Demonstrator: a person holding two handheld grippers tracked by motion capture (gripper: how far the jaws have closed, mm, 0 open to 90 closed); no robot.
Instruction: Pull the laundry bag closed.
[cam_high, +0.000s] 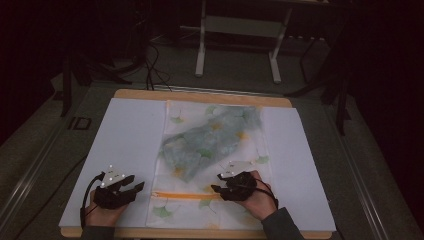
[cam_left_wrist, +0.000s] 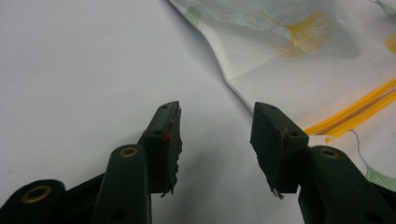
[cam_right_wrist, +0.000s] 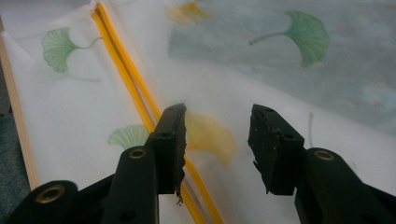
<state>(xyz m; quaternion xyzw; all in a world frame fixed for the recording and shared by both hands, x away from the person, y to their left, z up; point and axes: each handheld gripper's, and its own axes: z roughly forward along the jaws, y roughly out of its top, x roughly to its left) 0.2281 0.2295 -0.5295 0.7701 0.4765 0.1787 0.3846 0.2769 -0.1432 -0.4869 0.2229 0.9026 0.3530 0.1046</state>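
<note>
R gripper (cam_high: 218, 182): jaws apart, nothing betw.; low over near end of mesh zip bag (cam_high: 215, 150), just beside orange zipper (cam_high: 185, 195); in right gripper view zipper passing under L-hand jaw, pads clear of fabric.
L gripper (cam_high: 136, 184): jaws apart, empty; over bare white sheet (cam_high: 127, 145), near bag's L edge, not touching.
Mesh zip bag: white, ginkgo-leaf print (green, yellow); flat, lengthwise down centre of sheet; zipper across near end.
Grey-green cloth (cam_high: 212, 140): inside bag, crumpled, mid to far part.
White sheet: covering wooden bench (cam_high: 200, 95).
</note>
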